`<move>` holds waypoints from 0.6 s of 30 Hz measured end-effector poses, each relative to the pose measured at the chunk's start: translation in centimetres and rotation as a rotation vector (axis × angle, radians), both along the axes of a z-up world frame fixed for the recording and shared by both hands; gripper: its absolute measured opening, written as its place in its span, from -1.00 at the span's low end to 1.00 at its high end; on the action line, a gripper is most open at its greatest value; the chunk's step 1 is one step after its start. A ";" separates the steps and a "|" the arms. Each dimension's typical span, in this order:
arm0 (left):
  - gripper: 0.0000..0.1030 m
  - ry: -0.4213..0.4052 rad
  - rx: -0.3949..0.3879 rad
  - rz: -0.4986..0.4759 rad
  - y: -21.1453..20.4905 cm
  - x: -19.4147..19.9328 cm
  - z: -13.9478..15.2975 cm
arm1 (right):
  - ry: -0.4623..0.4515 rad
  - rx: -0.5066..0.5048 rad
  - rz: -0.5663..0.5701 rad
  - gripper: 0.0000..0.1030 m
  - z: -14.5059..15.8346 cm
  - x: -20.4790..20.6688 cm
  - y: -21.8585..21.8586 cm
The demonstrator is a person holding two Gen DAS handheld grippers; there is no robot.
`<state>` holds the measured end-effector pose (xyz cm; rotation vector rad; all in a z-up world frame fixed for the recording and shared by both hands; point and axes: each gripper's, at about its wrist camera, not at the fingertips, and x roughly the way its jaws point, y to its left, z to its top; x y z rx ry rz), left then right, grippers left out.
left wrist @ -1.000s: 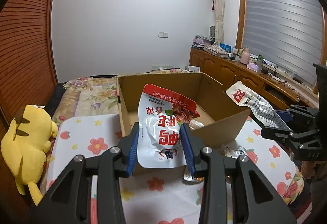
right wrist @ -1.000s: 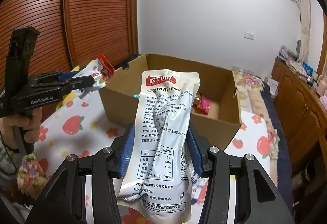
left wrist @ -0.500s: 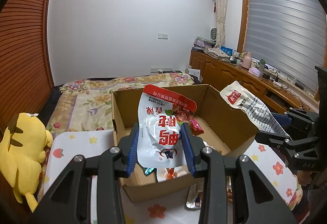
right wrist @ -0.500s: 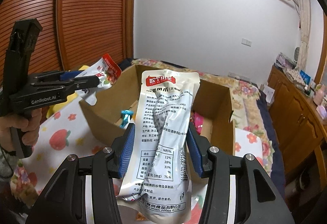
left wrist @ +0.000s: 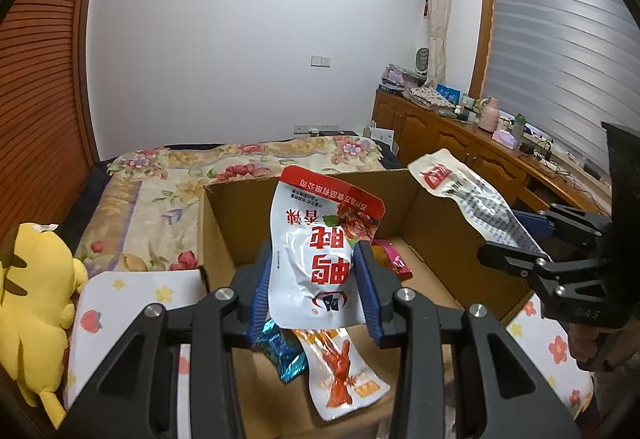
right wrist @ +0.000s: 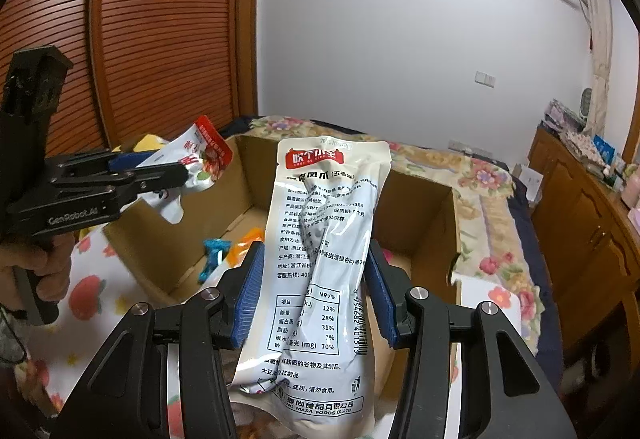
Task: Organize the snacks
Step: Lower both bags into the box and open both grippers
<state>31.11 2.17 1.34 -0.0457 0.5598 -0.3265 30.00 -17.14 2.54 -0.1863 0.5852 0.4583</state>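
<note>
My left gripper (left wrist: 316,287) is shut on a white and red snack pouch (left wrist: 320,239) and holds it over the open cardboard box (left wrist: 224,223). My right gripper (right wrist: 312,295) is shut on a long silver-white snack pouch (right wrist: 320,279) and holds it over the box (right wrist: 424,215) from the other side. Each gripper shows in the other's view: the right one (left wrist: 532,239), the left one (right wrist: 160,167). Inside the box lie a blue wrapper (left wrist: 284,351), a white pouch with a red claw picture (left wrist: 340,371) and a pink packet (left wrist: 394,259).
The box stands on a table with a white fruit-and-flower cloth (left wrist: 132,299). A yellow plush toy (left wrist: 32,299) lies at the left. A bed with a floral cover (left wrist: 168,183) is behind the box. A wooden cabinet (left wrist: 460,147) runs along the right wall.
Both grippers have risen and moved forward over the box with their pouches still held. The inside of the box and the snacks in it have come into view.
</note>
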 end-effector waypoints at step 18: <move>-0.26 0.081 0.059 -0.036 -2.7 2.1 -2.2 | 0.040 -0.029 -0.002 -0.02 -3.3 3.7 1.1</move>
